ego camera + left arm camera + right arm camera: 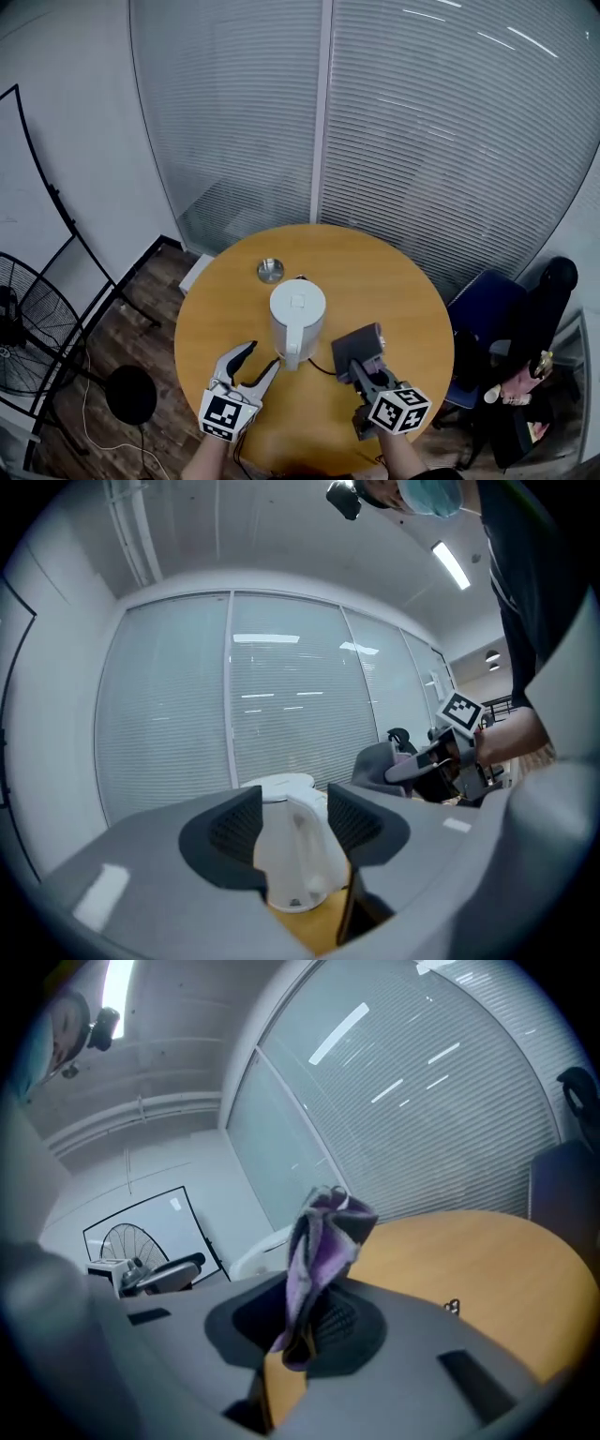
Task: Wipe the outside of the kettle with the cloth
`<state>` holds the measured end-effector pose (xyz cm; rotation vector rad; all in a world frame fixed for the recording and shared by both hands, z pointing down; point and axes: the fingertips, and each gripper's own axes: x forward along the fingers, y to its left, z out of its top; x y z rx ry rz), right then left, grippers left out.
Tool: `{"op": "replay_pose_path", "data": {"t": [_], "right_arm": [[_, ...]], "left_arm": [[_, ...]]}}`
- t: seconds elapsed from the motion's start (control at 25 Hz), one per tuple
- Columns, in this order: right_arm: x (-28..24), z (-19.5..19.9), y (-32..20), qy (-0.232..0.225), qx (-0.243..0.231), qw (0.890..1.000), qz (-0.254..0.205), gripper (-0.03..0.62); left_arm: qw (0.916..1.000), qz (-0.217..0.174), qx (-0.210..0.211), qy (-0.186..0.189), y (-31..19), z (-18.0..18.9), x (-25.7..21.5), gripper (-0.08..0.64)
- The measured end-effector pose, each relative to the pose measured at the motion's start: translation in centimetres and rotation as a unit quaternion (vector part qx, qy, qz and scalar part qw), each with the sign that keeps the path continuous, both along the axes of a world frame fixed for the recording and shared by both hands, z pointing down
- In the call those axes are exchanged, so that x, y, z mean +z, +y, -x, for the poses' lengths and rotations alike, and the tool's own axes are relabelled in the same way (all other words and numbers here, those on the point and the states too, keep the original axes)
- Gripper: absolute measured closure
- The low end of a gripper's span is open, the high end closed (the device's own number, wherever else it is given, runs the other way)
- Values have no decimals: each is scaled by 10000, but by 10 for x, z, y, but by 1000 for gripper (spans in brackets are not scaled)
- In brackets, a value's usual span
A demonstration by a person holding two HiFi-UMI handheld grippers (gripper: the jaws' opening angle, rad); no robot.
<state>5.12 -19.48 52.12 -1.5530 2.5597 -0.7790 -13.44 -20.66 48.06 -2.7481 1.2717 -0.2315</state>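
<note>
- Pinching the purple-grey cloth [323, 1241] in my right gripper [314, 1312], jaws clamped on it, just right of the kettle [297, 319].
- Left gripper [260, 362] jaws spread, kettle handle lined up between them.
- Kettle upright, mid-table [403, 281].

Round wooden table [408, 295], striped glass wall [450, 141]

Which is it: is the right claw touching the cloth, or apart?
Touching. The right gripper view shows the right claw shut on the cloth, pinching its lower end.

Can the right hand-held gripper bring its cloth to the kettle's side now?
Probably yes: the right hand-held gripper holds the cloth beside the kettle, and nothing stands between them.
</note>
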Motion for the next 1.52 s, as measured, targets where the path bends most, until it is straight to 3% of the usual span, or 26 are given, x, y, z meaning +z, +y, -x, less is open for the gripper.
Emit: {"op": "replay_pose_path", "data": {"t": [0.2, 0.32, 0.52, 0.76, 1.16, 1.36, 1.52], "right_arm": [[-12, 10, 47, -68, 288, 9995, -100, 551], [-16, 20, 65, -66, 322, 9994, -126, 551], [-18, 24, 91, 18, 175, 9998, -131, 551], [-18, 14, 109, 37, -182, 9998, -99, 551], [-17, -16, 148, 85, -895, 9959, -69, 551], [-6, -30, 169, 76, -1127, 9936, 10, 551], [-1, -34, 181, 94, -1338, 9910, 47, 551]], "left_arm": [[9995, 179, 66, 260, 32, 28, 8, 486], [9992, 289, 166, 238, 47, 38, 12, 539], [9979, 582, -17, 286, 87, 53, 20, 549], [9945, 823, -522, 383, 129, 58, 33, 549], [9896, 838, -1072, 462, 189, 4, 32, 549], [9877, 895, -1222, 382, 222, -9, 49, 549], [9837, 965, -1422, 521, 240, -20, 47, 549]]}}
